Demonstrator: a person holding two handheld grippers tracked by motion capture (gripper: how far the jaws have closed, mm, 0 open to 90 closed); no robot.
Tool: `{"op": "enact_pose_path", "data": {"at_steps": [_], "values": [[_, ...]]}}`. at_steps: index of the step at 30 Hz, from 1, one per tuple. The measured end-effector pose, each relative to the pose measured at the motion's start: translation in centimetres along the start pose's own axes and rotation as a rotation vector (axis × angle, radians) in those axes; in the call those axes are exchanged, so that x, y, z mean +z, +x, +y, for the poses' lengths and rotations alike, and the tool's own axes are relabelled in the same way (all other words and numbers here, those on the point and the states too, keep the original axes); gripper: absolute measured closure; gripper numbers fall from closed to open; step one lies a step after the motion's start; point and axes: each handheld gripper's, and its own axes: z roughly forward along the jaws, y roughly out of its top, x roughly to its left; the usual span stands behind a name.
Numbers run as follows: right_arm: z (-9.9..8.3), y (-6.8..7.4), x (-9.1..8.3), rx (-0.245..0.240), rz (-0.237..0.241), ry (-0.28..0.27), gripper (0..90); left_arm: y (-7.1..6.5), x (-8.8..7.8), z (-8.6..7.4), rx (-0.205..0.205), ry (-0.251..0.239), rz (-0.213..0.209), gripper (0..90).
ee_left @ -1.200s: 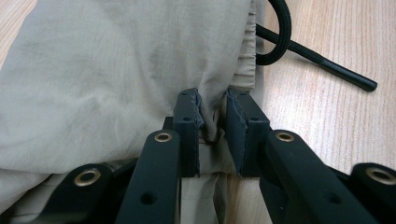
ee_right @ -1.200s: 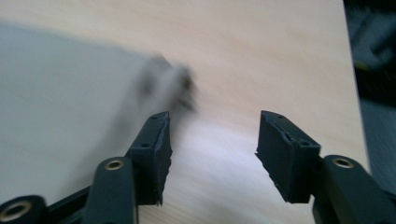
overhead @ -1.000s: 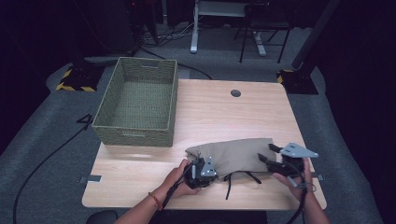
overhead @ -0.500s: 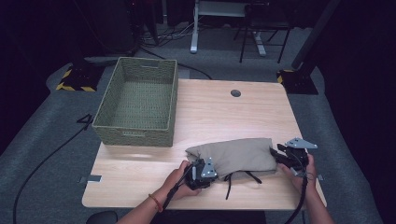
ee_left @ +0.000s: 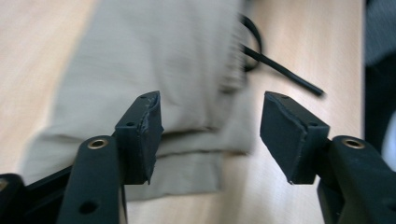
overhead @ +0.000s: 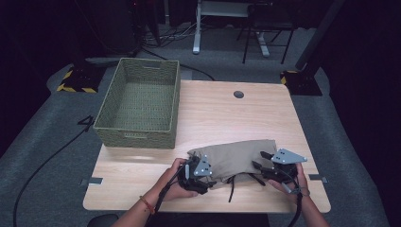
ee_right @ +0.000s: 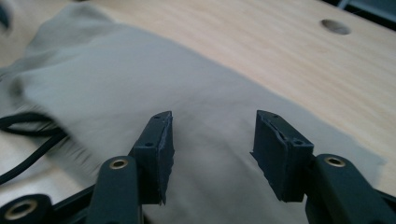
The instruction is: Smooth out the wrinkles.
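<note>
on the tabletop point(overhead: 217, 118) a folded cloth point(overhead: 236, 156) lies near the front edge, right of centre. a basket point(overhead: 139, 101) stands on the far left part, well apart from the cloth. a cord point(overhead: 231, 187) trails from the cloth's near side. the left tongs point(overhead: 204, 176) sit at the cloth's left end, the right tongs point(overhead: 260, 160) at its right end.

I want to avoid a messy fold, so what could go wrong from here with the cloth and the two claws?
1. Both claws stand open over the cloth, whose folded layers may spring apart; the left claw has just let go.
2. The black cord trails off the near edge of the cloth and could snag the right claw.
3. The cloth lies close to the table edge and might slide off.
</note>
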Motion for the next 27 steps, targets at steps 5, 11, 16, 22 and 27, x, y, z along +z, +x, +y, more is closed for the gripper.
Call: {"op": "enact_pose_path", "data": {"at_steps": [5, 11, 16, 22, 27], "values": [[-0.7, 0.2, 0.6, 0.017, 0.036, 0.041, 53.7, 1.7, 1.5, 0.9, -0.052, -0.042, 0.059, 45.3], [-1.4, -0.6, 0.2, 0.034, -0.019, 0.06, 53.5, 1.8, 4.5, 0.5, -0.027, 0.064, 0.005, 64.0], [-3.0, -3.1, -1.3, 0.148, -0.037, 0.052, 51.9, 1.8, 4.6, 0.0, -0.036, 0.059, -0.001, 64.7], [-4.8, -5.0, -3.3, 0.191, -0.108, 0.07, 56.1, 1.4, 3.1, -1.5, -0.025, 0.095, -0.011, 60.9], [-5.2, -6.1, -4.1, 0.221, -0.182, 0.082, 56.6, 1.3, 0.1, -2.8, -0.046, 0.063, 0.023, 55.9]]}}
